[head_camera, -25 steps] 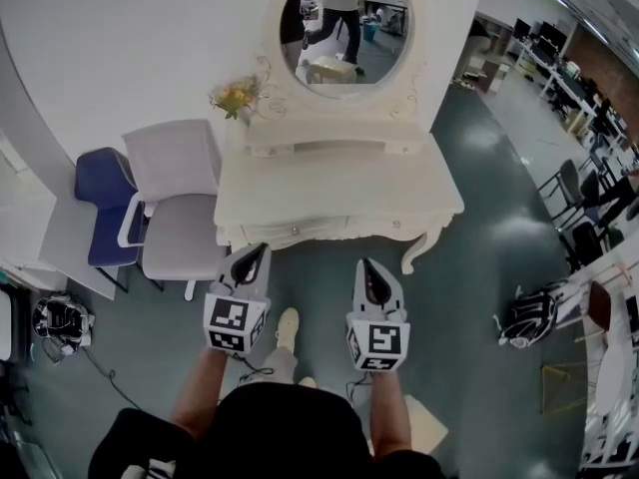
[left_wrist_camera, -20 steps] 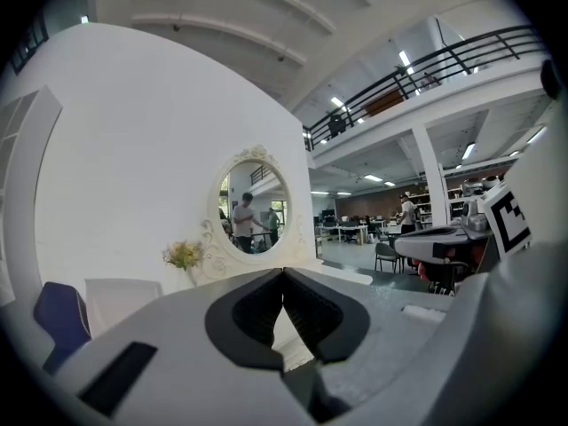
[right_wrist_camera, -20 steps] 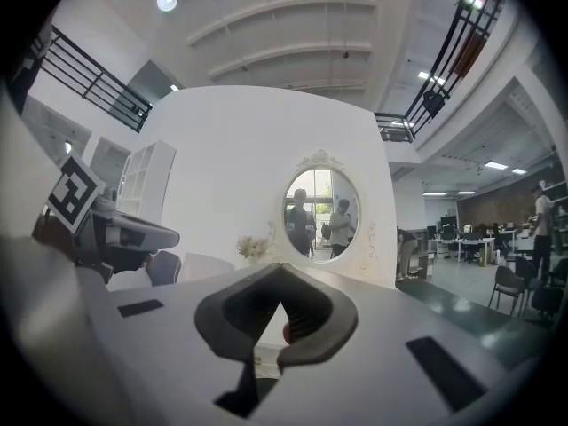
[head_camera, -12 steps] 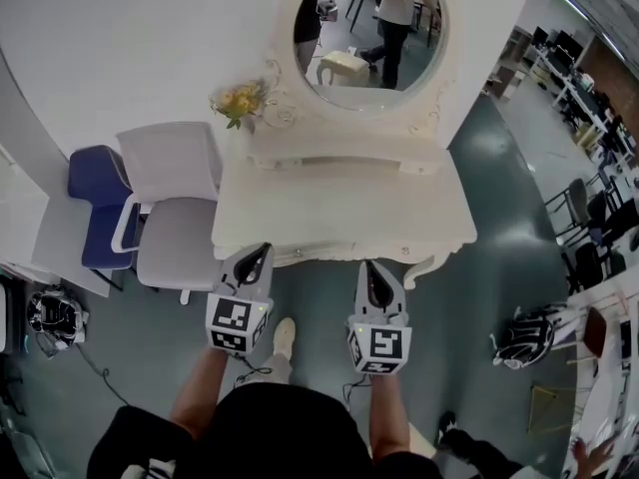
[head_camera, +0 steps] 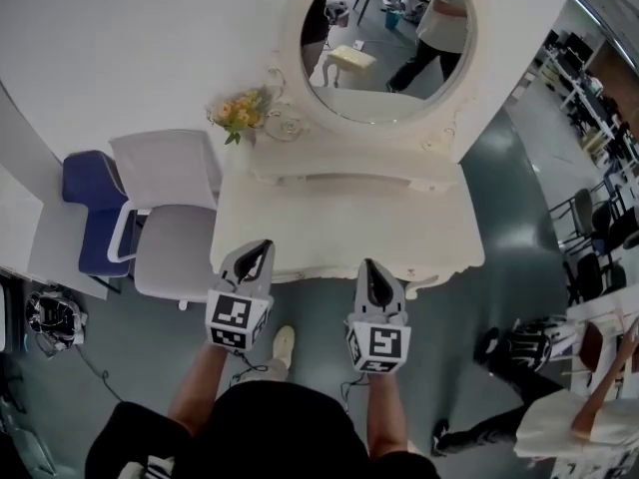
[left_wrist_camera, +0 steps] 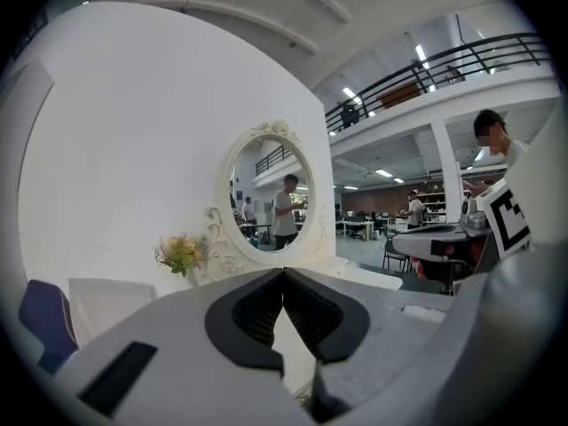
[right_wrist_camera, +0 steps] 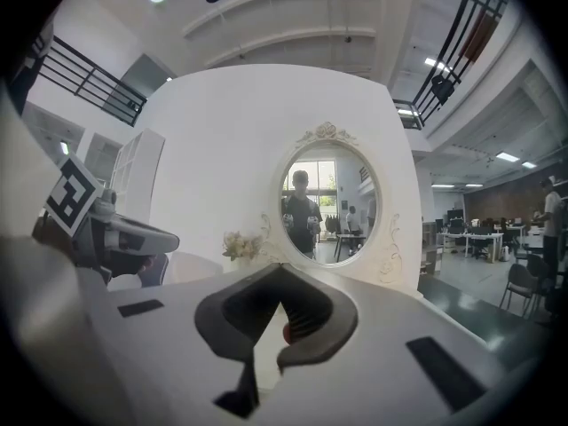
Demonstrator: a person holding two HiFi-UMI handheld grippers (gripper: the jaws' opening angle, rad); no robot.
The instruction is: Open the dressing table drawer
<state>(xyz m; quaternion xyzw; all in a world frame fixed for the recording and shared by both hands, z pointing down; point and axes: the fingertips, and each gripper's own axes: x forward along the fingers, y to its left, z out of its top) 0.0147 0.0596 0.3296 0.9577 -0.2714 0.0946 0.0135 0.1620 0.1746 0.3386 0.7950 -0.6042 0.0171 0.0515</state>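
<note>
The cream dressing table point(head_camera: 344, 218) stands against the white wall under its oval mirror point(head_camera: 387, 43). Seen from steeply above, its drawer front shows only as a thin strip under the front edge point(head_camera: 315, 270). My left gripper point(head_camera: 262, 246) is shut and empty, its tips over the table's front left edge. My right gripper point(head_camera: 369, 264) is also shut and empty, at the front edge right of centre. In the left gripper view the shut jaws point(left_wrist_camera: 283, 273) point at the mirror point(left_wrist_camera: 271, 198). The right gripper view shows shut jaws point(right_wrist_camera: 282, 269) below the mirror point(right_wrist_camera: 328, 211).
A vase of yellow flowers point(head_camera: 240, 111) stands at the table's back left. A grey chair point(head_camera: 170, 218) and a blue chair point(head_camera: 88, 208) sit left of the table. A bag point(head_camera: 55, 317) lies on the floor at far left. A person point(head_camera: 559, 407) is at lower right.
The dressing table has come nearer and both grippers now reach its front edge. A person has walked into the lower right of the head view.
</note>
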